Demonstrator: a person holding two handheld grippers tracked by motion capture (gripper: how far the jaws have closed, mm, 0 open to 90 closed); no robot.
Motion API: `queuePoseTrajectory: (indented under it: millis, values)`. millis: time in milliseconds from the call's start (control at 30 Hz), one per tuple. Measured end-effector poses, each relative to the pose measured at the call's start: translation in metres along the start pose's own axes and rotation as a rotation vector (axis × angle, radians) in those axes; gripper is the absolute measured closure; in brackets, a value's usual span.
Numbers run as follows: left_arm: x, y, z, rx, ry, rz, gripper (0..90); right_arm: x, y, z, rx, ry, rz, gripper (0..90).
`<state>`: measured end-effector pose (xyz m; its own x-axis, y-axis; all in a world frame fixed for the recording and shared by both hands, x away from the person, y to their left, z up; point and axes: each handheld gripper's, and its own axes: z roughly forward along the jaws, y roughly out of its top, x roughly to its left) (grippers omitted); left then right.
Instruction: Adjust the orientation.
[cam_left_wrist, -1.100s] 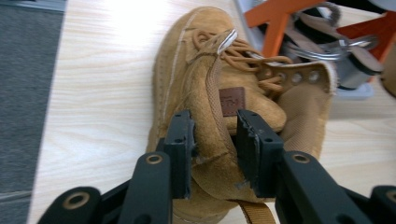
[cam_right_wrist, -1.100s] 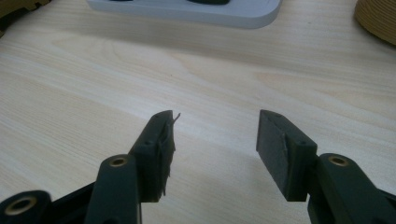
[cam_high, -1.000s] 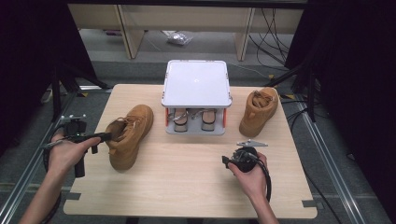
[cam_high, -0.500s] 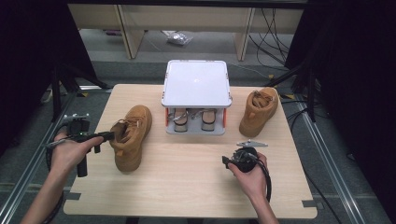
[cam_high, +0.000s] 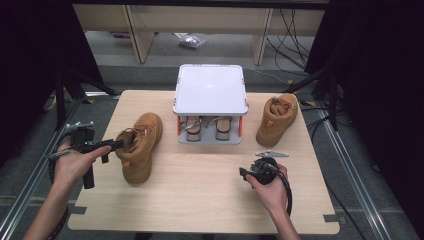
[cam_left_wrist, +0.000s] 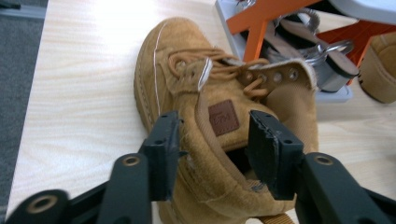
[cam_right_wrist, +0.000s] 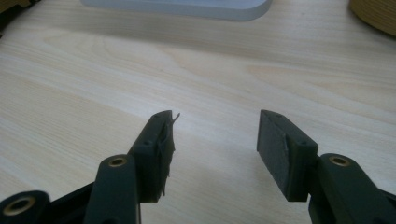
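tabletop: light wood, carrying everything; bare middle and 6 o'clock area giving free room to work.
shoe rack: white-topped stand with orange posts, sitting at 12 o'clock; a pair of grey sandals is resting on its low shelf, taking up most of it.
left boot: tan suede lace-up, lying at 9 o'clock on the tabletop, toe pointing toward 12, collar toward the person. In the left gripper view the collar is sitting between the jaws.
right boot: matching tan boot, standing at 2 o'clock, just beside the rack, well apart from its mate.
left gripper: jaws have just been opening and are now spread wide, one pad outside the collar wall, one over the boot mouth, pads not pressing; boot looking released.
right gripper: idling at 5 o'clock over bare wood, jaws released, nothing between them.
step, judged: letting go of the left boot after setting it down, probably.
doing it well: keep the jaws wide and back out toward 9 o'clock, lifting clear so the inner pad is not snagging collar or laces.
in the way: rack post and sandals sitting near the toe at 1 o'clock; nothing else crowding.
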<state>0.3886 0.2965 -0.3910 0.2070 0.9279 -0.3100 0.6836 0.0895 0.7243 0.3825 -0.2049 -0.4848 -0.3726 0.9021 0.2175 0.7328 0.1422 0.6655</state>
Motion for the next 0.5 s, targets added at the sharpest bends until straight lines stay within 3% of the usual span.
queuePoseTrajectory:
  millis: [33, 133, 167, 200, 333, 367, 500]
  values:
    - [-0.0003, 0.0005, -0.0018, -0.004, 0.008, 0.008, 48.4, 0.0001, 0.0002, -0.0035, 0.013, -0.015, 0.034, 46.8]
    - [-0.0011, 0.0010, -0.0034, -0.013, 0.012, 0.010, 48.0, -0.0038, -0.0003, -0.0043, 0.001, -0.009, 0.020, 46.7]
    - [-0.0018, 0.0012, -0.0036, -0.028, 0.014, 0.006, 48.0, -0.0034, -0.0007, -0.0063, 0.004, -0.007, 0.044, 46.7]
    - [-0.0019, 0.0013, -0.0043, -0.031, 0.020, 0.012, 47.9, -0.0063, -0.0013, -0.0060, -0.017, -0.018, 0.019, 46.7]
    - [-0.0013, -0.0004, -0.0056, -0.041, 0.024, 0.011, 48.3, -0.0077, -0.0016, -0.0097, -0.025, -0.024, 0.035, 46.7]
    - [-0.0011, -0.0011, -0.0062, -0.040, 0.028, 0.016, 48.3, -0.0081, -0.0010, -0.0106, -0.029, -0.024, 0.015, 46.7]
    - [-0.0012, -0.0009, -0.0076, -0.029, 0.041, 0.029, 49.0, -0.0055, 0.0036, -0.0112, -0.042, -0.013, 0.011, 46.7]
